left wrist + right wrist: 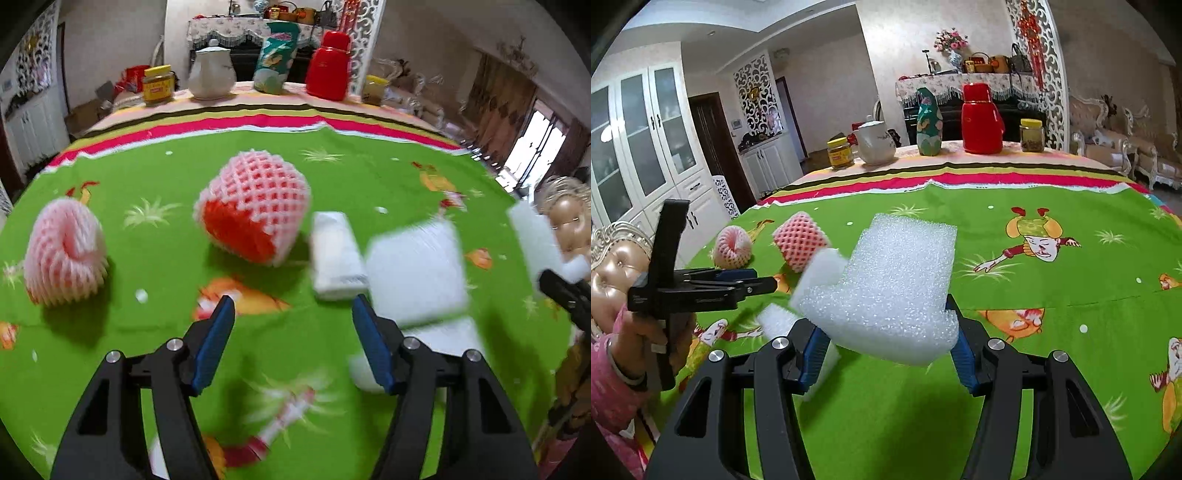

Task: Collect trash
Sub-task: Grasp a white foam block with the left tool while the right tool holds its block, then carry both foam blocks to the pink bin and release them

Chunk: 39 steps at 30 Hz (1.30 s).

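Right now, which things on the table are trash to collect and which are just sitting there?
Trash:
white foam piece in the right hand-held gripper
two pink foam fruit nets
white foam blocks and white packet on the cloth

Just sitting there:
red flask
white teapot
yellow-lidded jars
green bag

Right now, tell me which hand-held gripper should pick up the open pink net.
Left. The left hand-held gripper is open and empty, with the net just ahead of it. The right hand-held gripper already holds foam.
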Each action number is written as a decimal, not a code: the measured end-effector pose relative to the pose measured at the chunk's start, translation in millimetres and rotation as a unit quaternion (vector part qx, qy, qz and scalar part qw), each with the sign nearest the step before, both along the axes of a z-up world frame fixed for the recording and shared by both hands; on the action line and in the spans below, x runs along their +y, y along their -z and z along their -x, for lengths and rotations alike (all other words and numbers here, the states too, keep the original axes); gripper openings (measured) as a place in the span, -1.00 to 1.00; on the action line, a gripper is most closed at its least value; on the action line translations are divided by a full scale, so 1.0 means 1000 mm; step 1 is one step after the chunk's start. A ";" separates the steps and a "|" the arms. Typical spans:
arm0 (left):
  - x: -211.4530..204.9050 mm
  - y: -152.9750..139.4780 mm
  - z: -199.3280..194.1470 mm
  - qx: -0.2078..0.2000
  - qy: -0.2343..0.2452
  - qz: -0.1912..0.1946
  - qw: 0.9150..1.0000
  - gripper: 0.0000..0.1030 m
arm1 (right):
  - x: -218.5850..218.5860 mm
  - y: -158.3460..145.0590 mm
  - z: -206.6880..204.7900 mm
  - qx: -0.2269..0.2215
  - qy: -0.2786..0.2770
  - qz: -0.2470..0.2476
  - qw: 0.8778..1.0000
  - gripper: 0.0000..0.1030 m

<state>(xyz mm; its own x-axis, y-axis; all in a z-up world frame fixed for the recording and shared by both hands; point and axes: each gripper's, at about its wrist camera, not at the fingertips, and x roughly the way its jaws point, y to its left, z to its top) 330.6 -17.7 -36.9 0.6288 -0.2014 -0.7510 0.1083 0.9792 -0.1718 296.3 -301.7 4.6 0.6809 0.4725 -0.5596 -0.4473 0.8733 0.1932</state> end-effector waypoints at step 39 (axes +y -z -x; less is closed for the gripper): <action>-0.023 -0.024 0.197 -0.141 0.046 -0.045 0.988 0.52 | 0.038 0.018 0.150 -0.005 0.033 0.001 0.999 0.08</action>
